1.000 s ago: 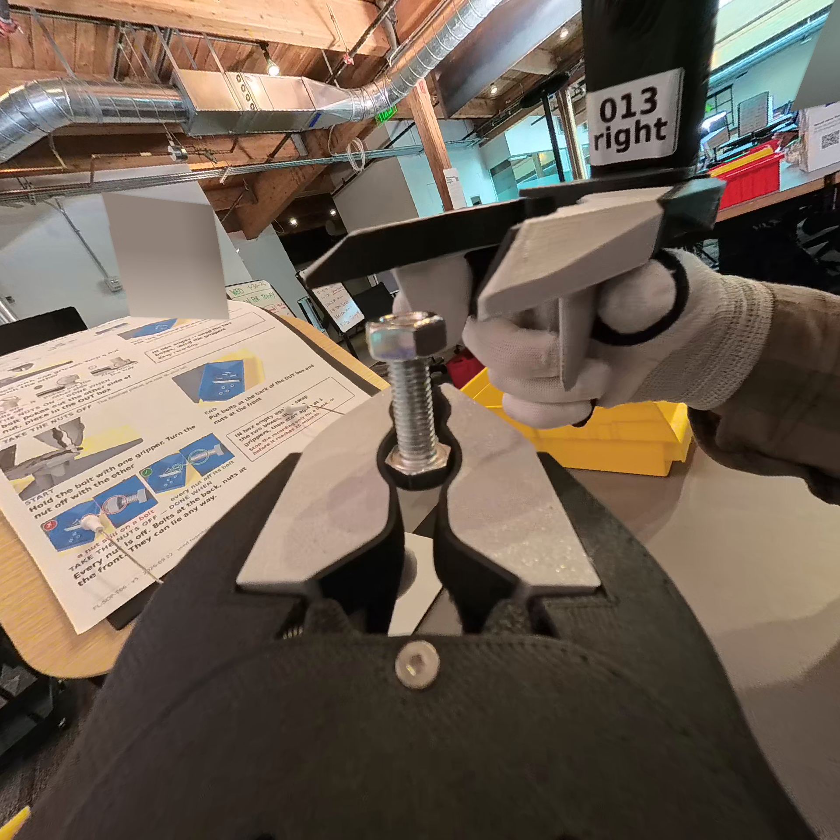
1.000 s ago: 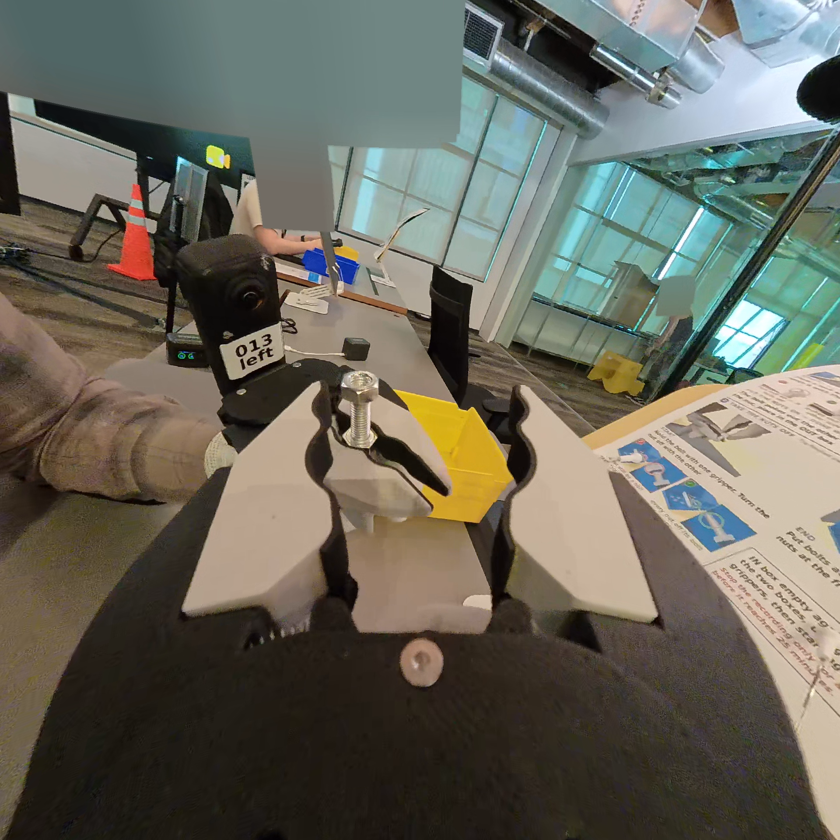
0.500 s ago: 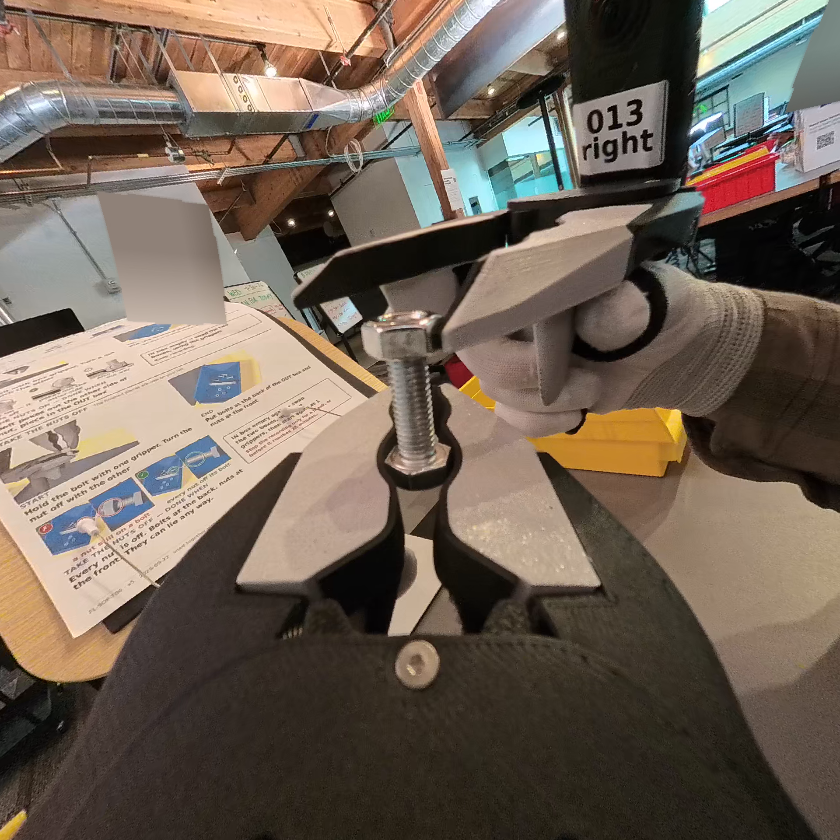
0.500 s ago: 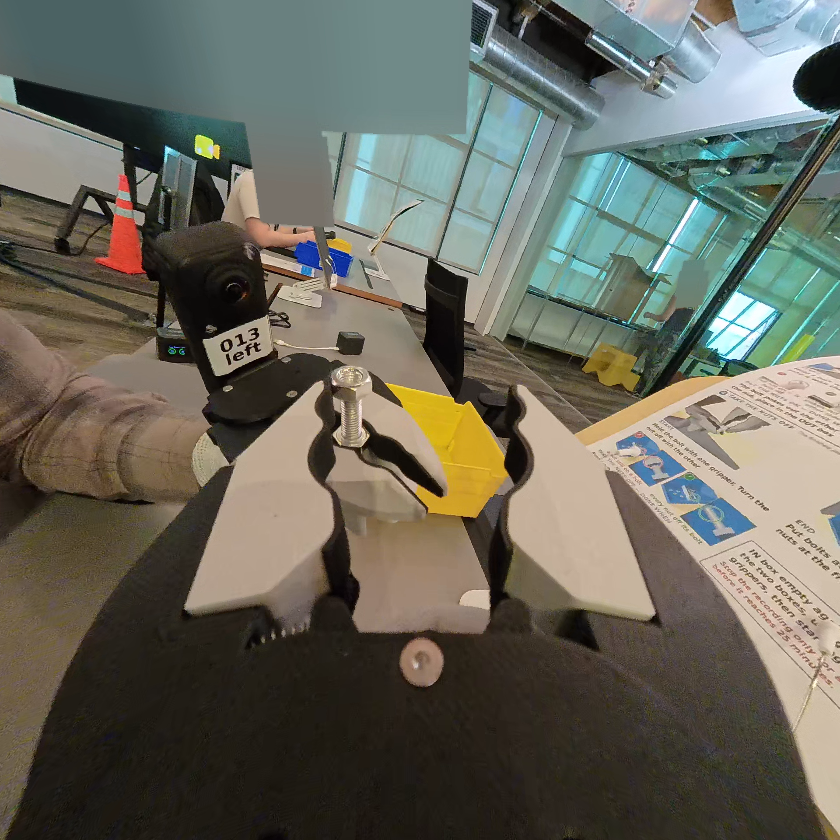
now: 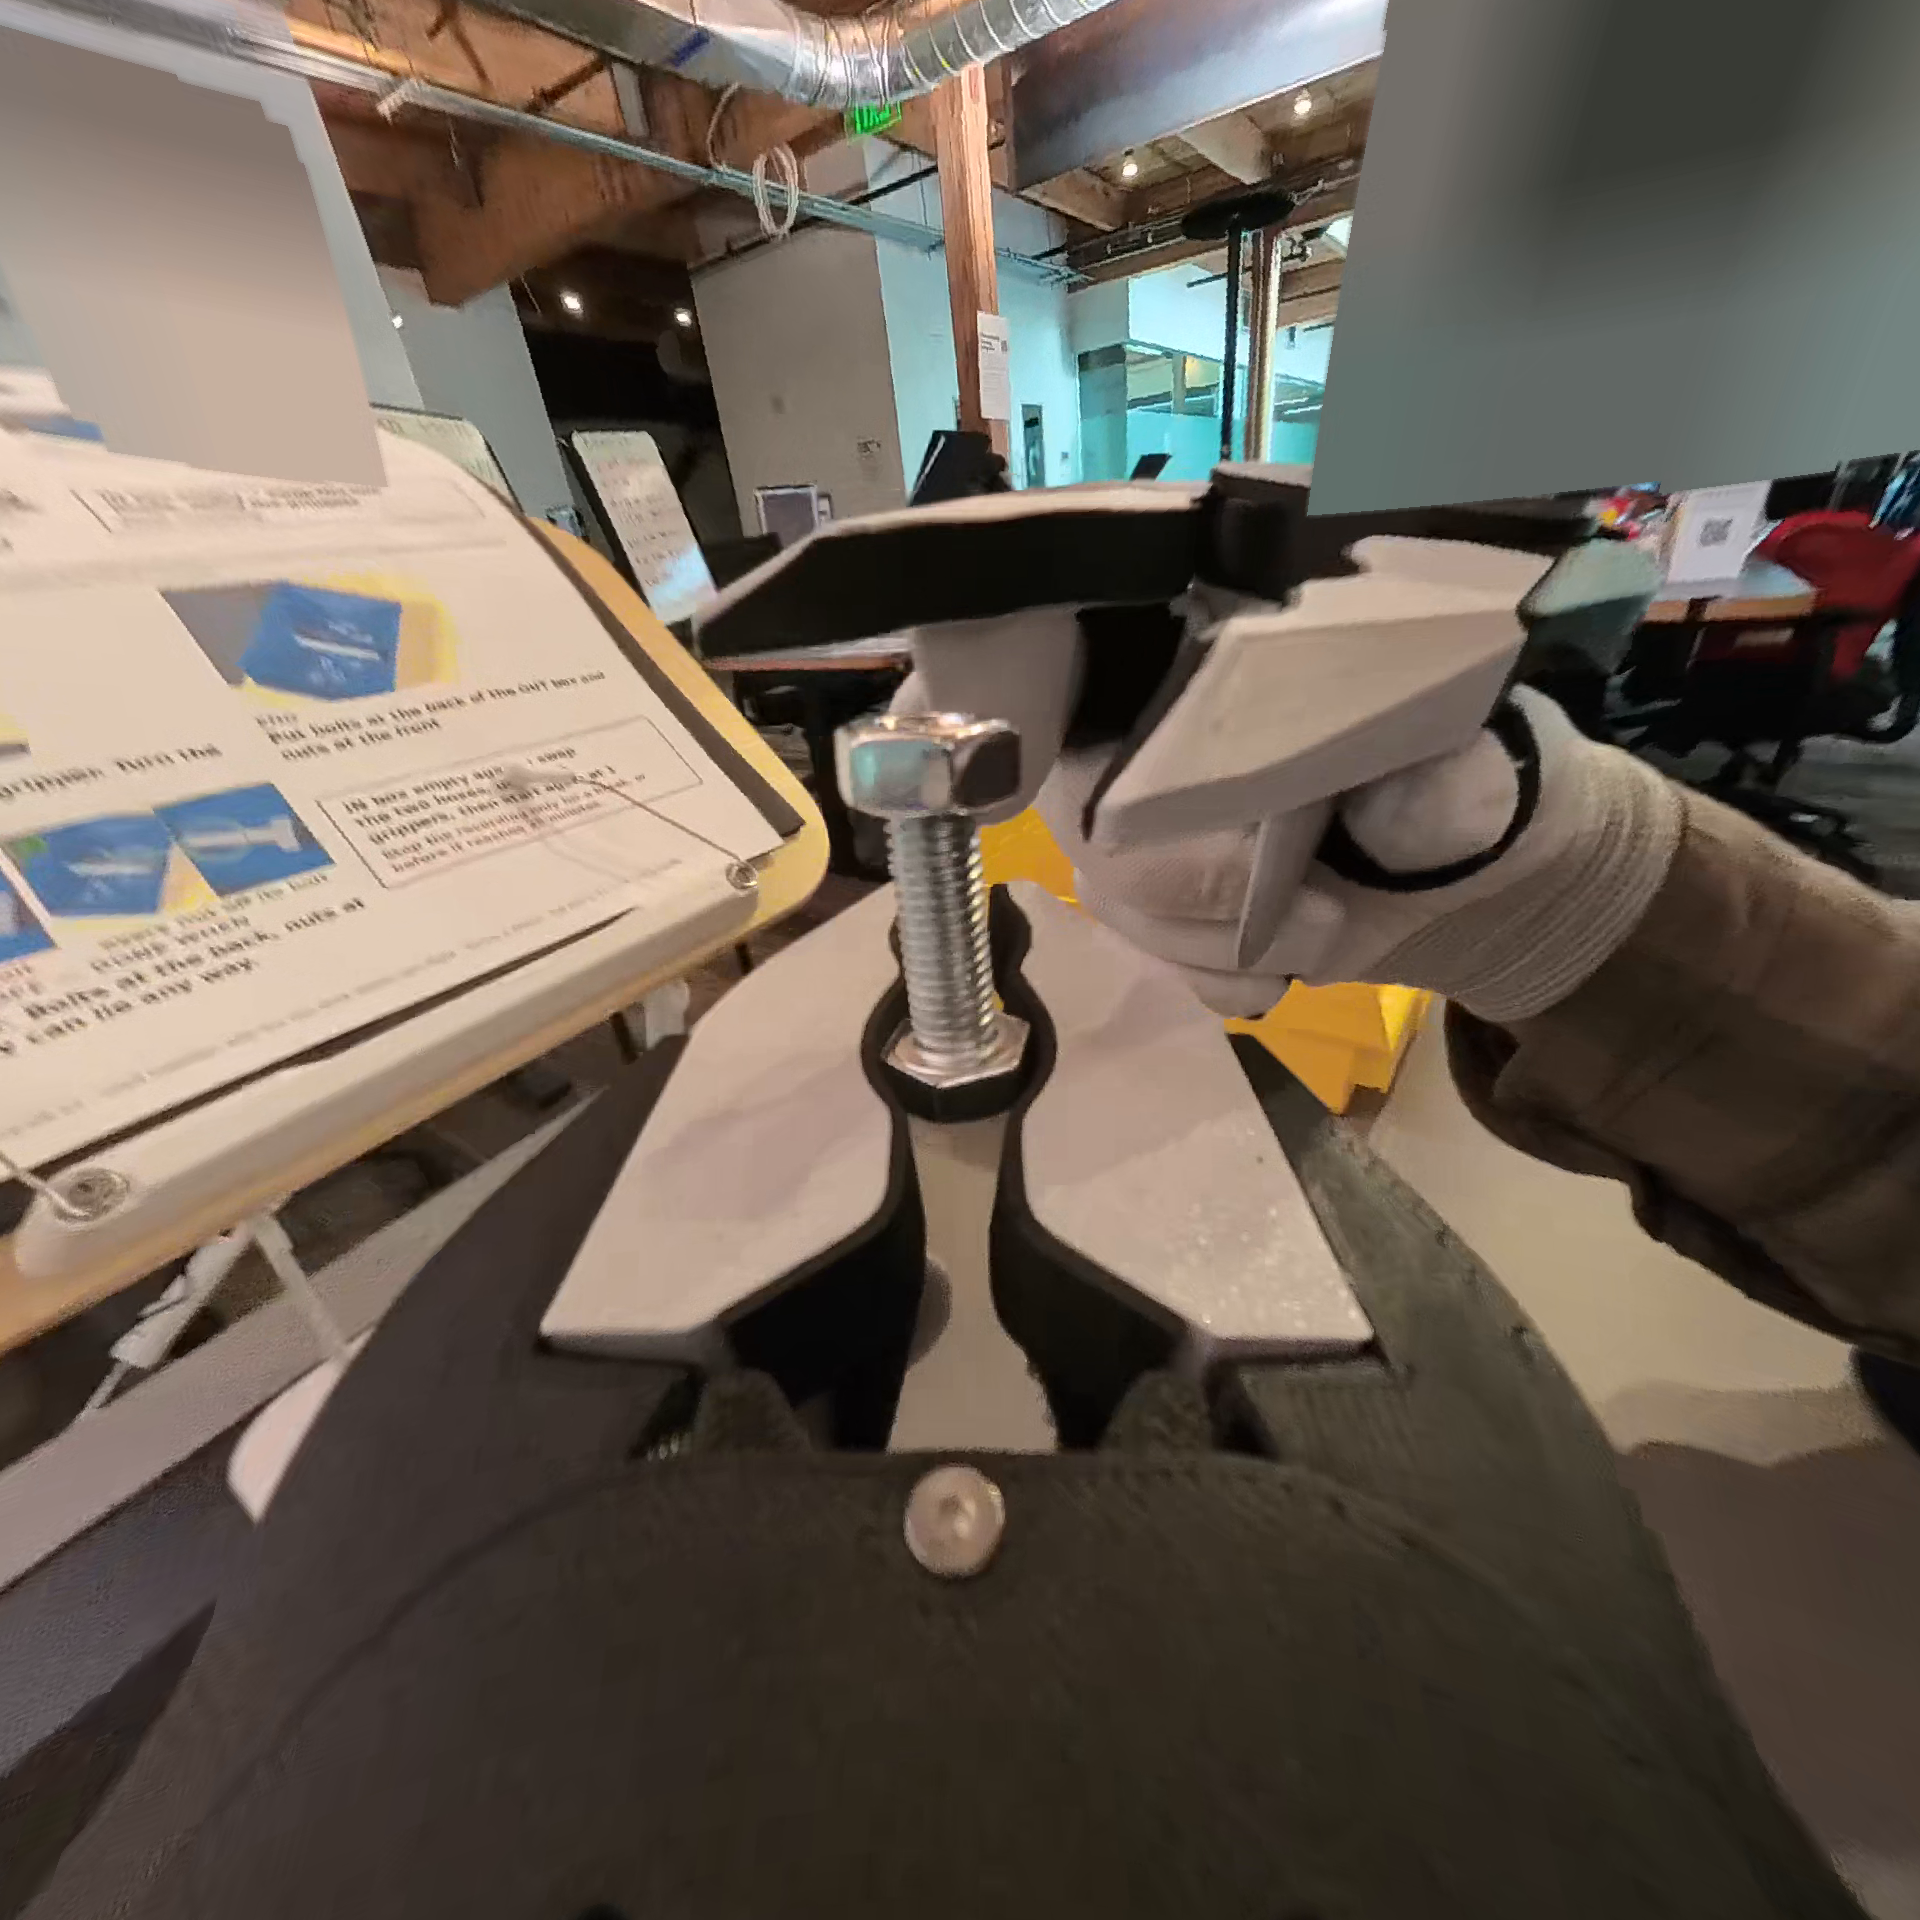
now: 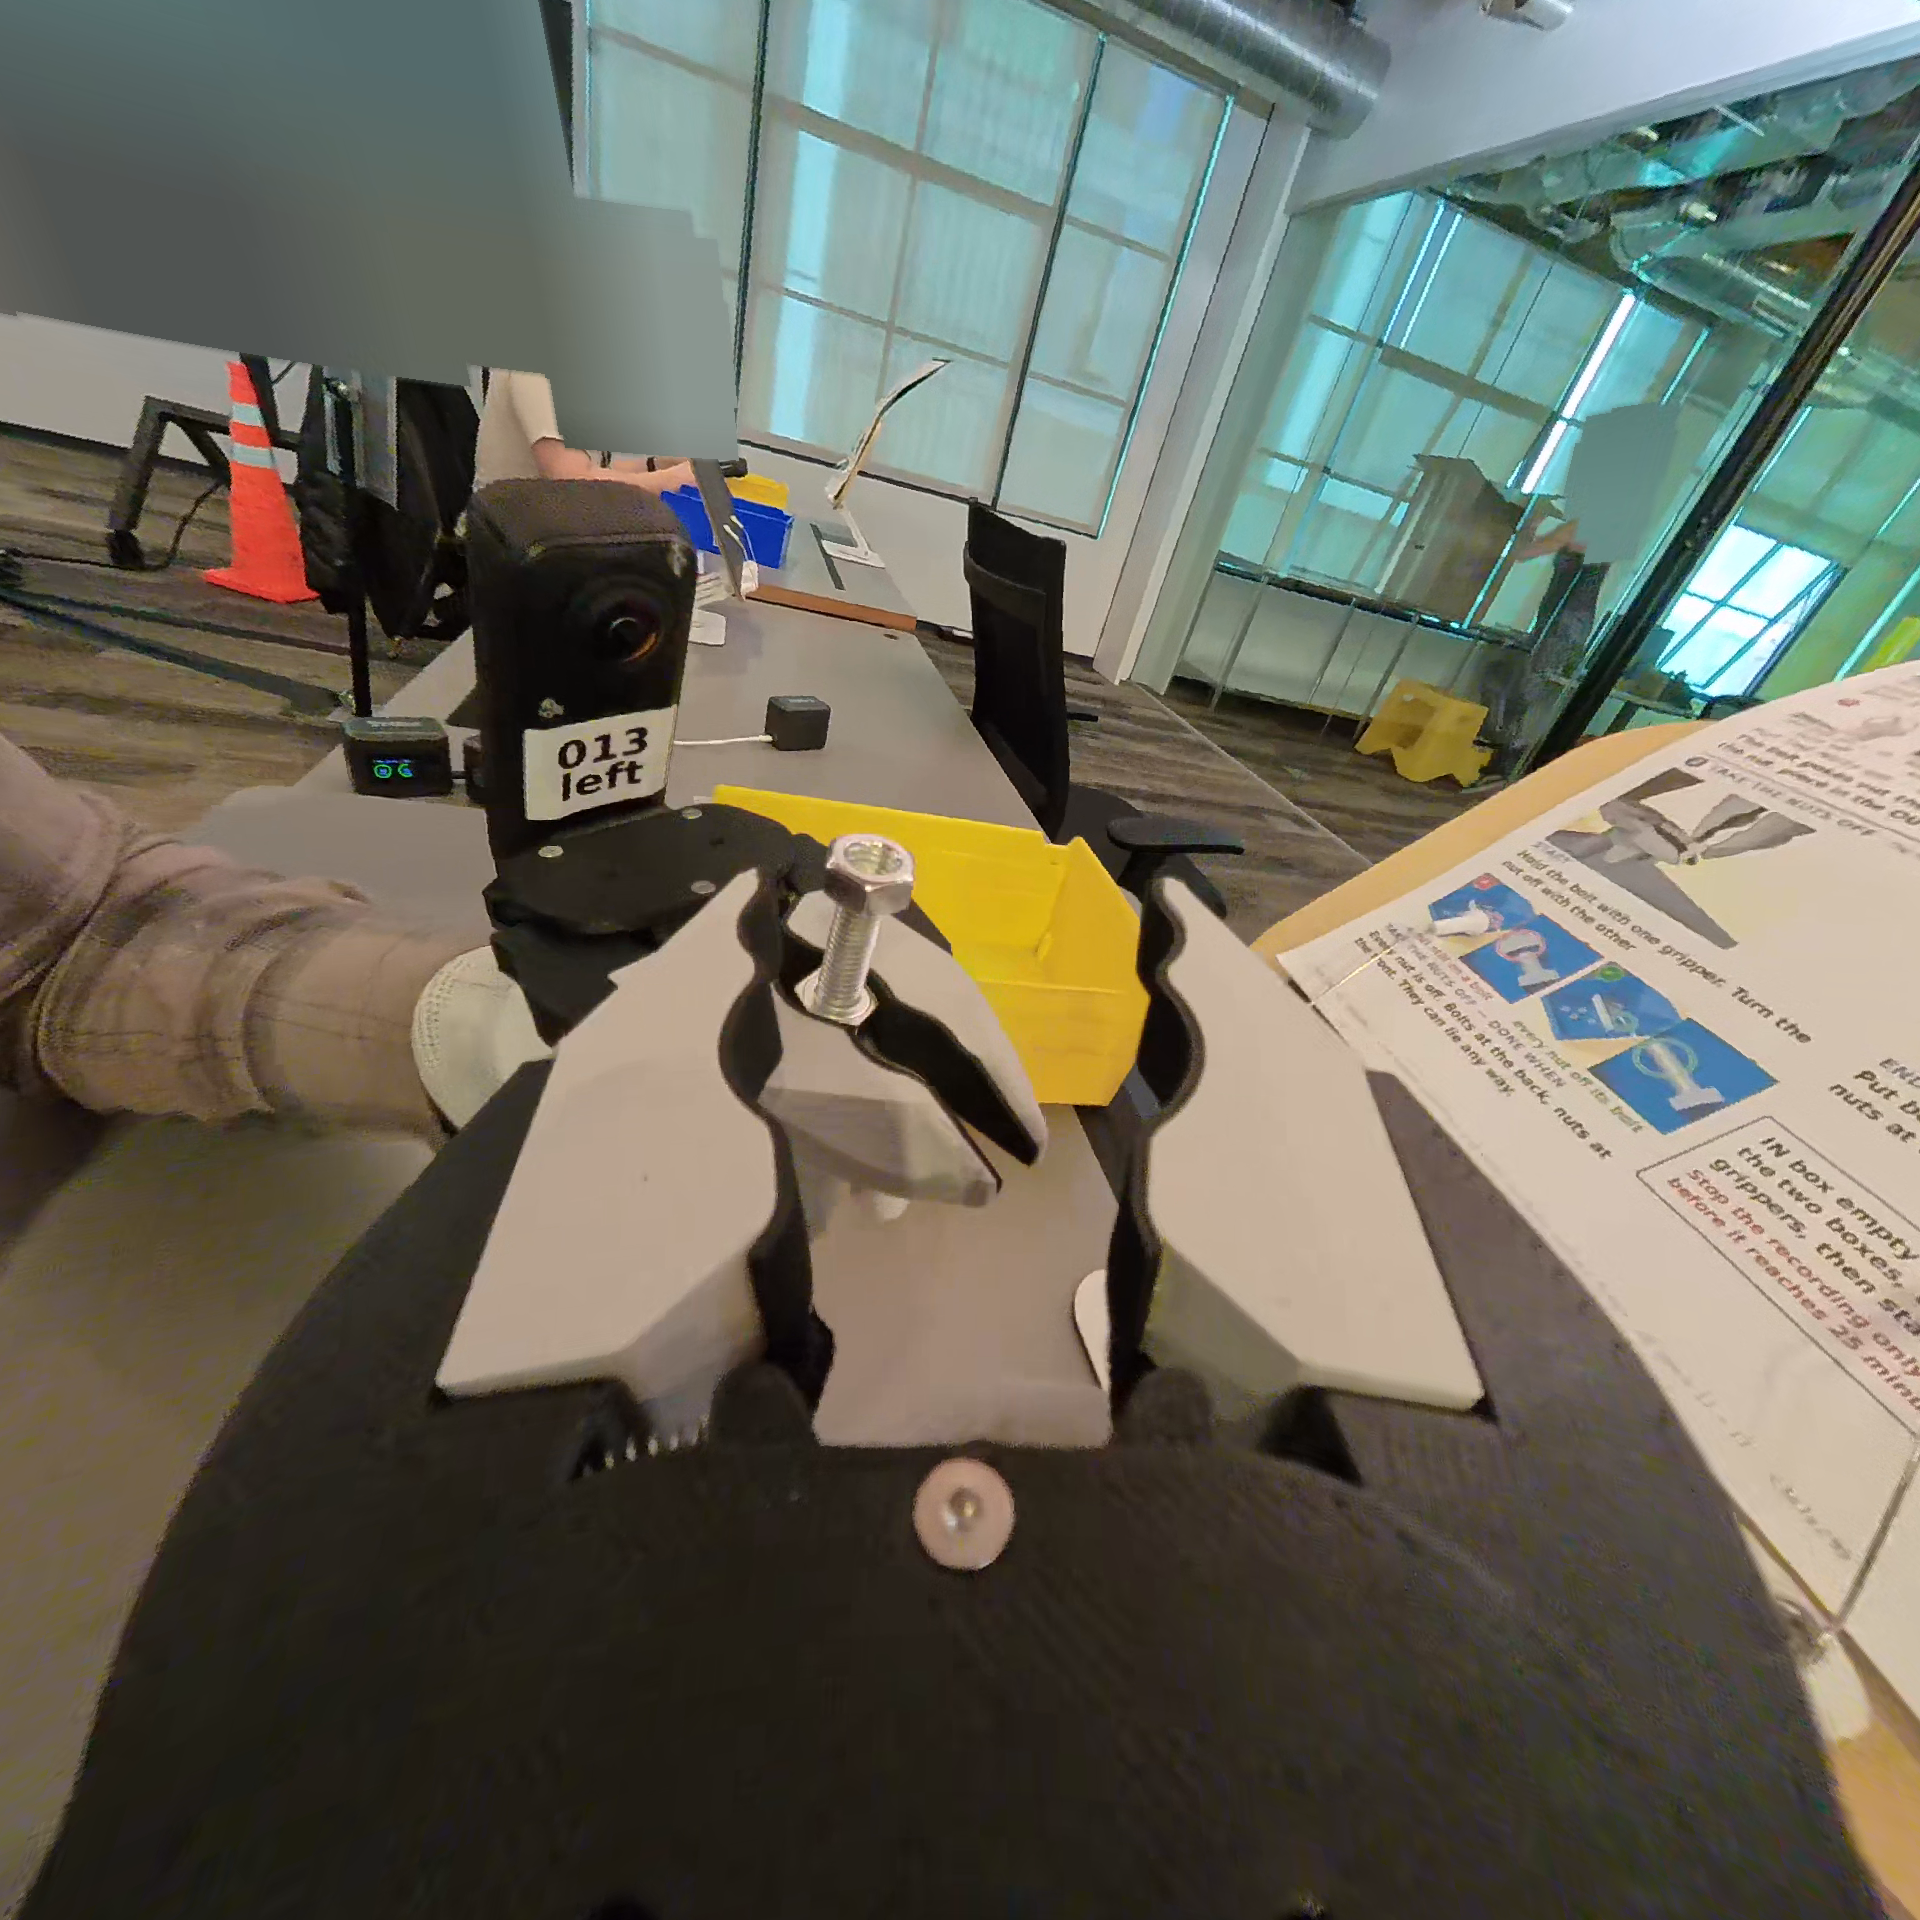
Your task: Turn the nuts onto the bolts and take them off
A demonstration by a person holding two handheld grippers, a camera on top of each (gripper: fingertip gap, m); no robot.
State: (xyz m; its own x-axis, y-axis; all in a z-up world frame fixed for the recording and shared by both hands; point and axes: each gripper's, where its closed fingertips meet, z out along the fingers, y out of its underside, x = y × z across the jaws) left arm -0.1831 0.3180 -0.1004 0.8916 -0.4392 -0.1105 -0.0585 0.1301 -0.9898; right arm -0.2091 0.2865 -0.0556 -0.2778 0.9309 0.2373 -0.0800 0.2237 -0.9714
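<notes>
Left wrist view: left gripper [image 5: 956,1023] clamps bolt [image 5: 940,904]; right gripper [image 6: 961,1023] spread.

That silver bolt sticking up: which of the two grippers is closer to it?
Left. The left gripper has its fingers closed around the bolt at its lower end. The right gripper is open, its fingers apart from the bolt, beside its top.

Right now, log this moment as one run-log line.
left hand-held gripper: shut on nut | bolt: upright, head up | right hand-held gripper: open, beside bolt head, not gripping
</notes>
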